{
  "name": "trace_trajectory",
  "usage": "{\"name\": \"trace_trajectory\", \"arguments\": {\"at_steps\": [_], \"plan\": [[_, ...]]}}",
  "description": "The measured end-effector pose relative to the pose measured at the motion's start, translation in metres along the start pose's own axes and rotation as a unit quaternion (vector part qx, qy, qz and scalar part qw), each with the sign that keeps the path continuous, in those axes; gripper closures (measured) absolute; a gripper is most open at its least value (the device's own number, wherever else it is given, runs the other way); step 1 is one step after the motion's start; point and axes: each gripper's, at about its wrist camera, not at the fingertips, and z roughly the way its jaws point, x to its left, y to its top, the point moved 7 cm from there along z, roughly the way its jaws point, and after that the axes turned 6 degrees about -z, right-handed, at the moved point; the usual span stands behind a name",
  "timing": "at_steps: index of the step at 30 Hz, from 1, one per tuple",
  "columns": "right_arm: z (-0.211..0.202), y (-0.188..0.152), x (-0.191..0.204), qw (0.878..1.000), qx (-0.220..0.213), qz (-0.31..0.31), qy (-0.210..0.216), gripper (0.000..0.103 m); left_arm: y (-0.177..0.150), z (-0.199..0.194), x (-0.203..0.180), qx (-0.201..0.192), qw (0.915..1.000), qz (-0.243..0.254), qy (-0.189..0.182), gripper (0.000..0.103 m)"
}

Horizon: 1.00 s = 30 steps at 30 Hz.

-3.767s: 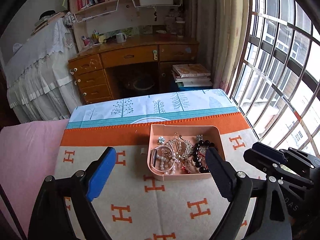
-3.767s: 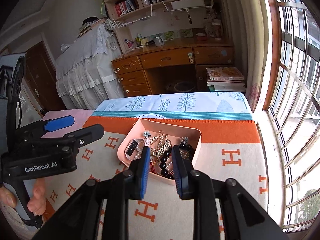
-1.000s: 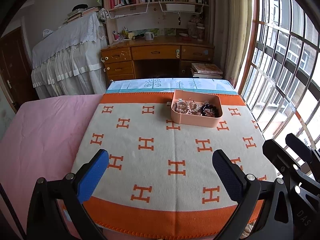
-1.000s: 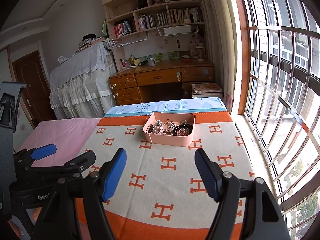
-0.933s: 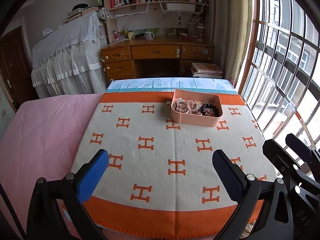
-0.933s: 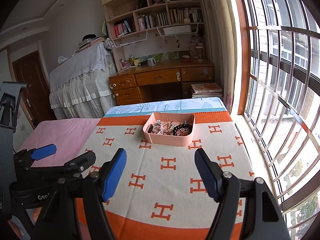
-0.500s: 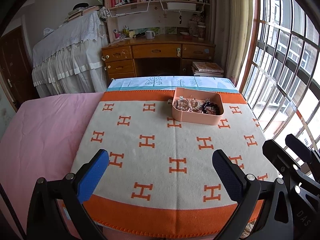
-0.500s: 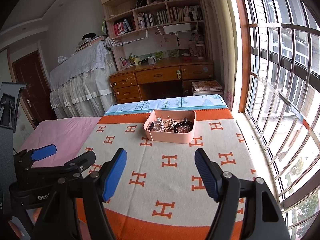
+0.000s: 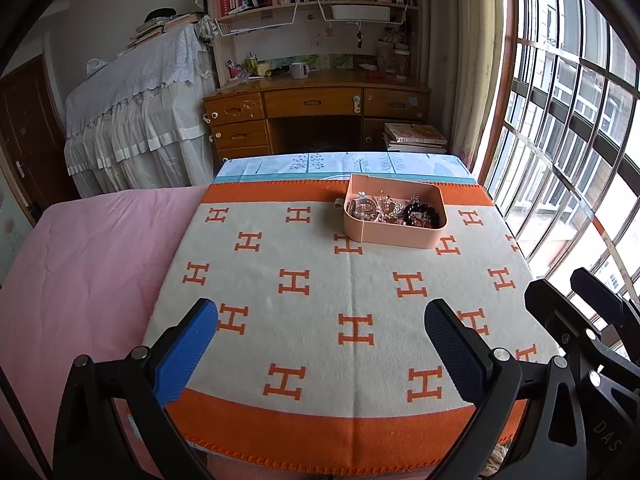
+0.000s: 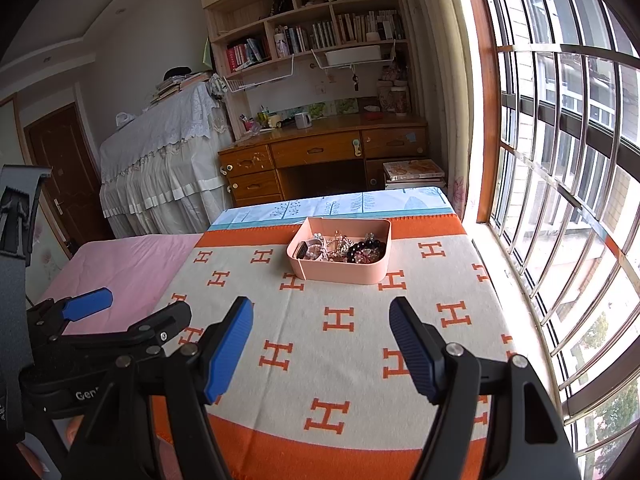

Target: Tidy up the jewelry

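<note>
A pink tray sits on the far part of the orange-and-cream H-pattern blanket. It holds a heap of jewelry: a black bead bracelet, pearls, silver chains. My left gripper is open and empty, held back over the near edge of the blanket. My right gripper is open and empty, also well short of the tray. The left gripper also shows at the left of the right wrist view.
A small pale item lies beside the tray's left edge. A pink sheet covers the left side. A wooden desk, bookshelves and a stack of books stand behind. Barred windows run along the right.
Both grippers have pulled far back from the tray; the right one, then nearly shut over the jewelry, is now wide open. In the last second the views barely shift.
</note>
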Motion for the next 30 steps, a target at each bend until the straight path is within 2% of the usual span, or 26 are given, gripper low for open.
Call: {"name": "trace_trajectory", "arguments": {"at_steps": [30], "plan": [[-0.0005,-0.0010,-0.0015,1.000,0.001,0.001,0.000,0.032,-0.0042,0.0009,0.0019,0.006,1.0000,0.000,-0.003,0.001]]}}
